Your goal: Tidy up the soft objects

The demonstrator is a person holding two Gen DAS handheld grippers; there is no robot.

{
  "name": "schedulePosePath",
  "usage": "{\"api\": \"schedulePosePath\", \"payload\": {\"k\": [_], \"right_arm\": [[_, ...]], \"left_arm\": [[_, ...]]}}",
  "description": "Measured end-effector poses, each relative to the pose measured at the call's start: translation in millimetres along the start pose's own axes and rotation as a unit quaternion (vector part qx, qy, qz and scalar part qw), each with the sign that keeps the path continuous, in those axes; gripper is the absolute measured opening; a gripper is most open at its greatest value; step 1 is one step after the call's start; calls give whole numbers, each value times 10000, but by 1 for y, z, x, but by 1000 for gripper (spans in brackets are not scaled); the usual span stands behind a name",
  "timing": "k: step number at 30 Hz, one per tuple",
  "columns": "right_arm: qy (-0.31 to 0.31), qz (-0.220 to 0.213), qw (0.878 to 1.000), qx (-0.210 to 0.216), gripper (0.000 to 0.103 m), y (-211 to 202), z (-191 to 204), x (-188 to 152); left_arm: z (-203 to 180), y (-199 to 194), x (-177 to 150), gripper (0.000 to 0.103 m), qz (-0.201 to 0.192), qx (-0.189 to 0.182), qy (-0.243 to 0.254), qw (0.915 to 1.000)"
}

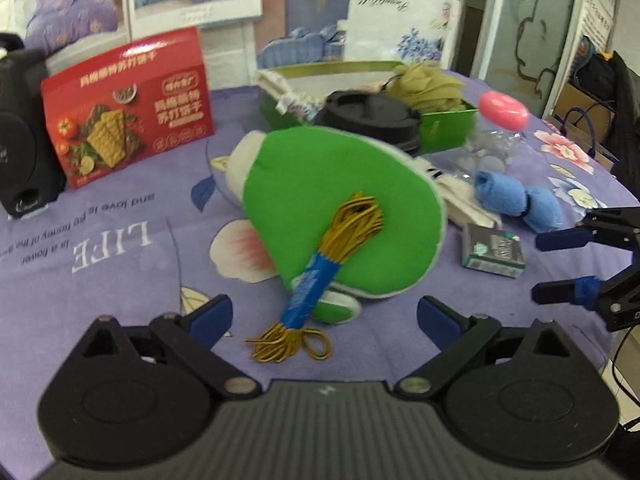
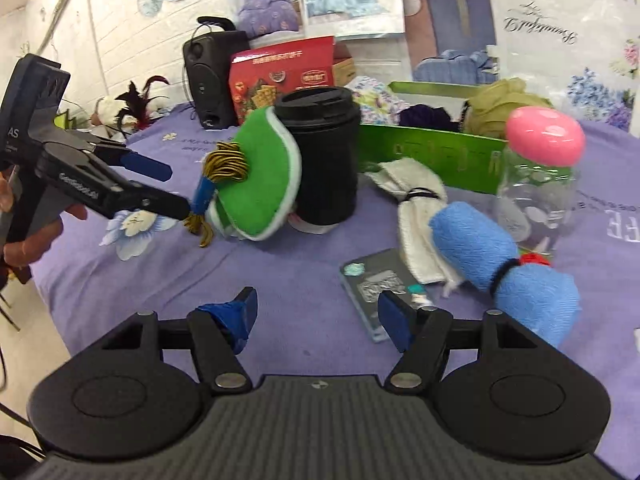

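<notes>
Two hand-held grippers hover over the purple tabletop (image 1: 120, 280): left hand-held gripper (image 1: 325, 318) spread before the green mitt (image 1: 340, 216) bearing gold cord (image 1: 320, 264); right hand-held gripper (image 2: 318, 314) spread near the blue towel roll (image 2: 504, 264).

both claws are matte black plastic with ribbed housings, round discs at each side and silver pivot screws. left claw (image 1: 324, 316) has blue pads; white lettering marks its arm. right claw (image 2: 318, 312) has blue tape wrapping one finger (image 2: 232, 322).
</notes>
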State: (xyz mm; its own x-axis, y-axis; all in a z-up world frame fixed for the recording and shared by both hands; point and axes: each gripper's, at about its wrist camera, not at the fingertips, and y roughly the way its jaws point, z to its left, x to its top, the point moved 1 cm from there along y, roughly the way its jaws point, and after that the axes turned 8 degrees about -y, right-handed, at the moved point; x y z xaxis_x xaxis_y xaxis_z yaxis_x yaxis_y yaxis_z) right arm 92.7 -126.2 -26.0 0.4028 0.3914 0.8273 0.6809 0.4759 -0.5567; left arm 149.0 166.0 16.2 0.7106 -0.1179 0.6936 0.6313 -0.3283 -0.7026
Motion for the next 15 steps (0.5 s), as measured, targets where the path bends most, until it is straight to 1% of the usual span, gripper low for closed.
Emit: {"api": "schedulePosePath", "payload": {"k": [4,7,9,11,12,15], "right_arm": [[-278,135,9995,-50,53,16,-3,6],[-594,232,9975,-292,53,29,-7,11],[-720,357,9959,-412,53,35,-11,13],[-658,492,9953,-523,53,41,-16,11],[-582,554,9955,-499,53,44,-19,9],[-369,722,9964,-240,53,50,-17,4]], "left_arm": [[18,12,1,97,175,-98,-419,9989],[23,13,-3,97,47,-108,-609,9981],[24,15,-4,97,44,-134,-679,9976],[23,18,-5,97,98,-114,-640,9978],[23,21,-4,97,133,-79,-582,9982],[20,29,-3,97,203,20,-379,9991]]}}
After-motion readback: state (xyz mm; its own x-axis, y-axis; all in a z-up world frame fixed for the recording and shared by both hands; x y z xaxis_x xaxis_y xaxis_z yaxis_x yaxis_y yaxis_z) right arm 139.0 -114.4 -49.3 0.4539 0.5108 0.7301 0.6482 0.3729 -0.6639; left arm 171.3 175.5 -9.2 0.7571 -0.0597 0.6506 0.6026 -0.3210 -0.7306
